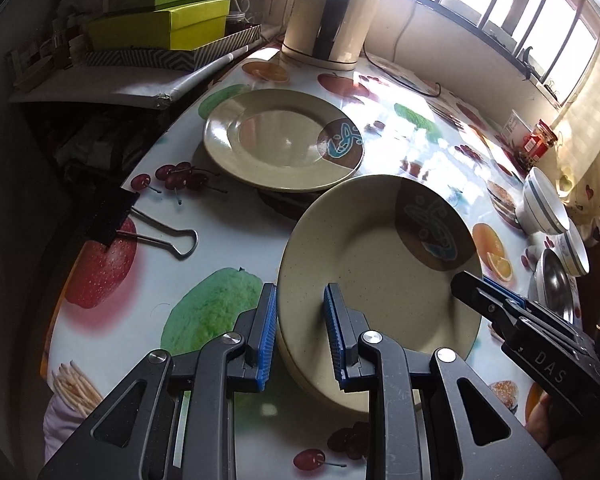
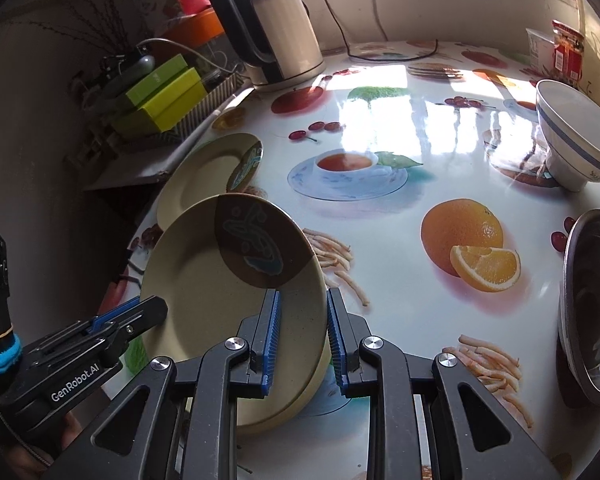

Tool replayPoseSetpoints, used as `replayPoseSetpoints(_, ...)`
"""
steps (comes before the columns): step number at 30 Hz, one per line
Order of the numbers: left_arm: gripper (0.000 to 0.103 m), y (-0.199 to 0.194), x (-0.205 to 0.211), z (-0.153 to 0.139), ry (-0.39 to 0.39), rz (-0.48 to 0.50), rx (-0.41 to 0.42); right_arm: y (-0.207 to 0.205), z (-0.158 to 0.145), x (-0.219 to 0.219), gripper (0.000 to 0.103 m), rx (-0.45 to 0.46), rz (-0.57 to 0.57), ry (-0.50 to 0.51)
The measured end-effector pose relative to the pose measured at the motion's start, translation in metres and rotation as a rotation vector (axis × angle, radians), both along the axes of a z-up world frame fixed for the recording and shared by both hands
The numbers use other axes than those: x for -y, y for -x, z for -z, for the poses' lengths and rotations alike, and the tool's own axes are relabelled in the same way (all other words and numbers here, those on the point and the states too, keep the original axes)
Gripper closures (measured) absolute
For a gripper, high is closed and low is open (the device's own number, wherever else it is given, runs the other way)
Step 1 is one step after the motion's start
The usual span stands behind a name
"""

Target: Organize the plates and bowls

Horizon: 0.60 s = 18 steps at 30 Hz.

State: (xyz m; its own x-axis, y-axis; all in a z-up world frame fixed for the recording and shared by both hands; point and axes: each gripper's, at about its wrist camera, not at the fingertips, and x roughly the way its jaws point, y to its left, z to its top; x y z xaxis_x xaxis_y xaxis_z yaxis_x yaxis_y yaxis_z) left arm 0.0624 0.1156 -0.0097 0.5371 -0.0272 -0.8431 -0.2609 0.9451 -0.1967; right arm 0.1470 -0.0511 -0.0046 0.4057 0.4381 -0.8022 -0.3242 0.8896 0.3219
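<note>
I have the carried plate pinched at two points on its rim. My left gripper clamps the edge at about 7 o'clock on the plate as its own camera sees it. My right gripper clamps the edge at about 4 o'clock in the right wrist view. Both sets of jaws are nearly closed, blue pads bearing on the rim. The plate is tilted, clear of the table.

A matching resting plate lies flat towards 11 o'clock from the carried one, near the kettle. In the right wrist view, a striped bowl sits at 2 o'clock and a steel bowl at 3 o'clock.

Handling assessment: the plate looks glazed ceramic, so rigid, moderately heavy, slick under the pads and liable to chip if set down hard. A grip on opposite rim edges is sound; I judge a slow, level landing onto the resting plate advisable.

Limits of view: the plate's underside and lowest edge are hidden behind the jaws. The steel bowl is cut off at the frame edge. Glare washes out the far tabletop.
</note>
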Motion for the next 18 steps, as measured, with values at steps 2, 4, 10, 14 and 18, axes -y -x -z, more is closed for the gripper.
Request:
replayPoseSetpoints(2,0.078,0.0012,-0.0005,0.0014,-0.003,-0.001,-0.004,0.0011,0.0021,-0.0019,0.08,-0.003,-0.003,0.004)
replayPoseSetpoints(4,0.078,0.0021,-0.001,0.0028,-0.002,-0.004,-0.007,0.0015,0.004,-0.0027,0.08,-0.008,-0.006,0.006)
replayPoseSetpoints(10,0.078,0.0037,-0.001,0.0059,0.001,-0.01,-0.017,0.0024,0.0062,-0.0035,0.08,-0.013,-0.011,0.016)
replayPoseSetpoints(14,0.078,0.0037,-0.0015,0.0068,0.002,-0.012,-0.019,0.0028,0.0064,-0.0036,0.08,-0.006,-0.014,0.026)
replayPoseSetpoints(18,0.078,0.0039,-0.0014,0.0083,0.001,-0.014,-0.024,0.0051,0.0057,-0.0065,0.08,0.009,-0.022,0.046)
